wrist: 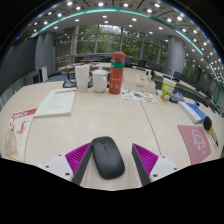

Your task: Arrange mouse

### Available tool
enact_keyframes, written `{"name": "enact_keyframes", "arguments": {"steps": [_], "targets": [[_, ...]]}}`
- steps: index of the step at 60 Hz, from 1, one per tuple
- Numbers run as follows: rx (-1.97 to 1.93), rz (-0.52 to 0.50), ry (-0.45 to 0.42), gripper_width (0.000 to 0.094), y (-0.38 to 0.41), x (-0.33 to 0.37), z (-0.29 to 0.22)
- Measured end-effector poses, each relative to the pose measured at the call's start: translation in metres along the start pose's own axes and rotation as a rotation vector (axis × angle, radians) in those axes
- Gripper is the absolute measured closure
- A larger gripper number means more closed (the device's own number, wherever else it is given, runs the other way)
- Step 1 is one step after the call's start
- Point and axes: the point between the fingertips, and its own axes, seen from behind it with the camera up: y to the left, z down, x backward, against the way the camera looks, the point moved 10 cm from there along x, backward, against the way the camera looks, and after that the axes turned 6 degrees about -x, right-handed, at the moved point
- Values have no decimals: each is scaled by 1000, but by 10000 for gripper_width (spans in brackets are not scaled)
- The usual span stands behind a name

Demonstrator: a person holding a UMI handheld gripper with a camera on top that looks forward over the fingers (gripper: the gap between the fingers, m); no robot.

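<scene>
Black mouse (107,157) lying on pale surface (90,125) between wide-open fingers (76,156), gaps on both sides, nothing gripped; best closed evenly from 9 and 3 o'clock, squarely on its flanks, before shifting.

One claw-mounted camera looks forward along the claw (108,160), low and close above the table (90,125).

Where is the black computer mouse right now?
In the gripper view, the black oval computer mouse sits on the pale wooden table, between the two fingers of the gripper, whose magenta pads flank it, well short of the red canister.
</scene>
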Motion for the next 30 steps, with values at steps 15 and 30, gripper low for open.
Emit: {"name": "enact_keyframes", "arguments": {"steps": [15,30], "targets": [[-26,-50,21,465,5,-20,-5],[-32,-82,40,600,6,-19,-8]]}}
